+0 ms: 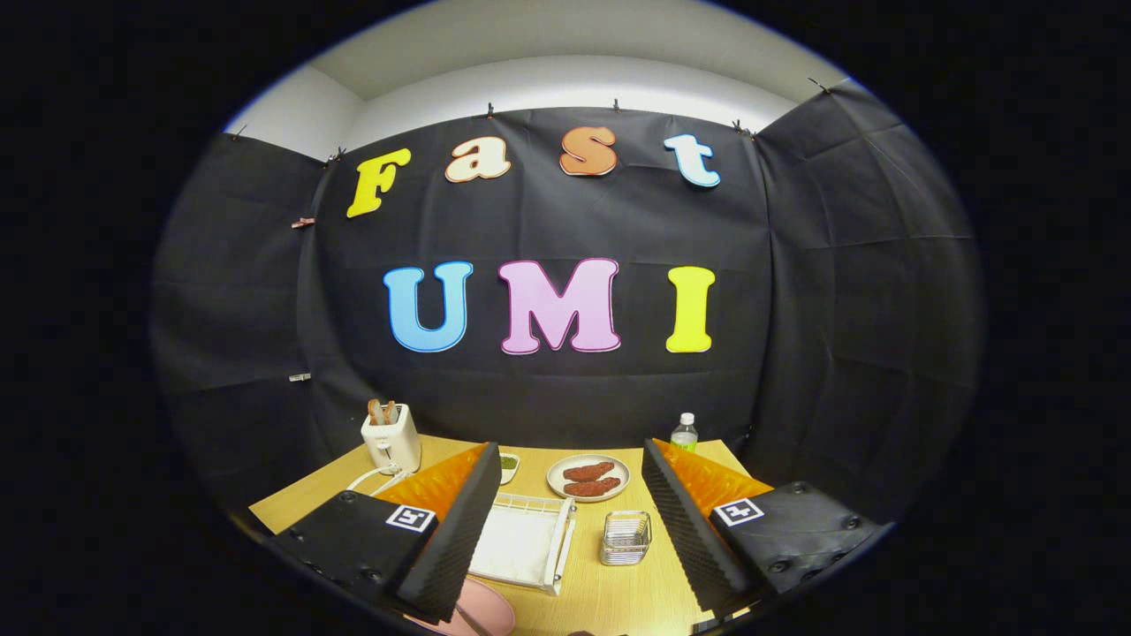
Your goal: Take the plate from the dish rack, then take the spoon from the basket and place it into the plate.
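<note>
The gripper (565, 530) hangs above a wooden tabletop (610, 592), its two fingers (459, 521) spread wide with nothing between them. In the gap between the fingers sits a white dish rack (523, 541), lying flat with a pale mat or tray inside it; its near corner comes close to the left finger. Just beside the rack, toward the right finger, stands a small wire basket (626, 537), apart from the rack. The view is too small to tell whether a spoon lies in the basket.

Near the base of the left finger, partly hidden by it, a pink plate (484, 611) rests on the tabletop in front of the rack. A thin dark shape crosses it, possibly a spoon handle, though that is hard to make out.

Beyond the rack and basket lies a white plate (588, 478) carrying two reddish-brown pieces of food. Just behind the left fingertip, a small dish with something green (508, 463) peeks out. Farther left, a white toaster (391, 438) stands with bread in its slots, its cord trailing over the tabletop. At the far edge of the tabletop, against the black cloth wall, stands a clear water bottle (683, 433).
</note>
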{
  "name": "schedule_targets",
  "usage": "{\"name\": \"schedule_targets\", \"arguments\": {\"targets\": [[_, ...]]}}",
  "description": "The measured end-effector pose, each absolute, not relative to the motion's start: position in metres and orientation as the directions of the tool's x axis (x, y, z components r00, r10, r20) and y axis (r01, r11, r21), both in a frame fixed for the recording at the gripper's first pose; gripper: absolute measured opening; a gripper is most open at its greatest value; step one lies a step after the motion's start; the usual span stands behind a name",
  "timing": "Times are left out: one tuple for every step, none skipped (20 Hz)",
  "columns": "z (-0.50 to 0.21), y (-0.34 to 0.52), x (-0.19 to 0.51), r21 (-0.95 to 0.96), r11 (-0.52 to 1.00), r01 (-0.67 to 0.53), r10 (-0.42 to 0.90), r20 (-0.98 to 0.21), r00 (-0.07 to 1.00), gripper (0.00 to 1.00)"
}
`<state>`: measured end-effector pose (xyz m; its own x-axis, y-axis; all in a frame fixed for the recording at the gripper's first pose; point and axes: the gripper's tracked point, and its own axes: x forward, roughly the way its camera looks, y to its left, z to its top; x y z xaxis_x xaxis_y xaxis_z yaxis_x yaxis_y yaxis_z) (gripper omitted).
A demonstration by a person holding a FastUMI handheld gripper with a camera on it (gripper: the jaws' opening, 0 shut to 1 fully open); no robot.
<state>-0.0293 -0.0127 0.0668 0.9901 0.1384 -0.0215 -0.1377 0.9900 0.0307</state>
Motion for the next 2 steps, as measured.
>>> {"name": "schedule_targets", "arguments": {"targets": [[0.0671, -0.0118, -0.0283, 0.029, 0.99, -0.137, 0.137, -0.021, 0.99, 0.98], [0.0666, -0.0108, -0.0283, 0.029, 0.99, -0.138, 0.138, -0.021, 0.99, 0.98]]}}
